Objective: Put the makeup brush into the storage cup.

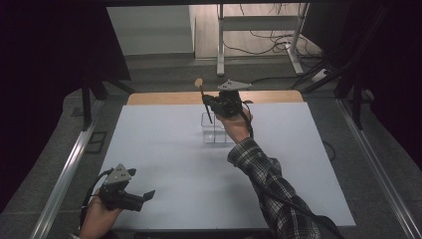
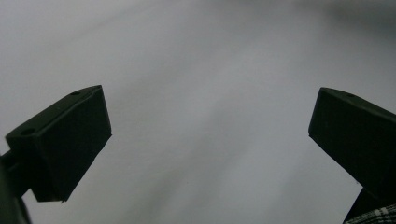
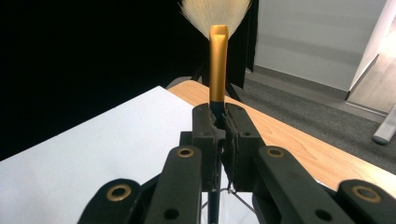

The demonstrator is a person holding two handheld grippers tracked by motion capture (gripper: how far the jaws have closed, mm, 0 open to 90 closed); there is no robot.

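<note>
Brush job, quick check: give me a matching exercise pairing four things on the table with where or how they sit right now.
Things:
1. makeup brush
2. clear box
3. left gripper
4. white mat

States:
A. jaws wide open, low at the near left edge
B. covers the wooden table, bare strip left at the far edge
C. clamped in the right gripper, bristles up
D. stands mid-table, below the right gripper

Pairs: 1-C, 2-D, 3-A, 4-B

Clear box [image 1: 215, 130] on white table [image 1: 164, 164]
</note>
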